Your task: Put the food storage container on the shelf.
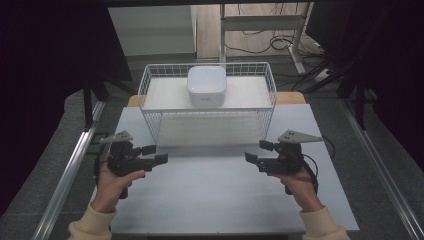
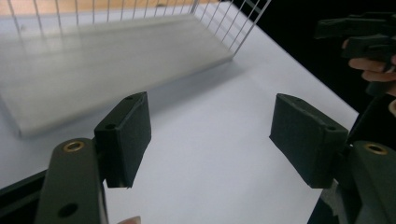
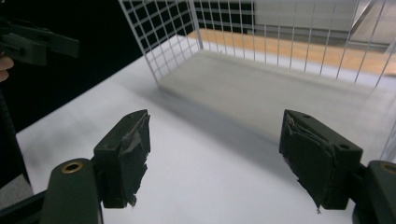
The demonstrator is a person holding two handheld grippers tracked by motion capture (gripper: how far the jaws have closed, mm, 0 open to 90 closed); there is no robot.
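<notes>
On the pale grey rectangular table [image 1: 220, 200] a person holds a black two-jaw gripper in each hand, both hovering over the near half of the tabletop and pointing inward toward each other. The left gripper [image 1: 156, 154] sits at the left side of the table, its jaws spread wide with nothing between them; in the left gripper view [image 2: 210, 135] only bare tabletop shows in the gap. The right gripper [image 1: 259, 151] sits at the right side, well apart from the left one, its jaws likewise wide apart and holding nothing; in the right gripper view [image 3: 215, 149] the gap frames bare table, and the padding on both jaws looks torn and frayed. Beyond both grippers, at the far middle of the table, stands a white wire-mesh rectangular basket [image 1: 150, 95] with a flat pale floor. Near the basket's far wall, about the middle of its width, is a white square bowl with rounded corners [image 1: 206, 85], mouth up. Neither gripper touches the basket or the bowl; the basket's near wall lies a little beyond both.
</notes>
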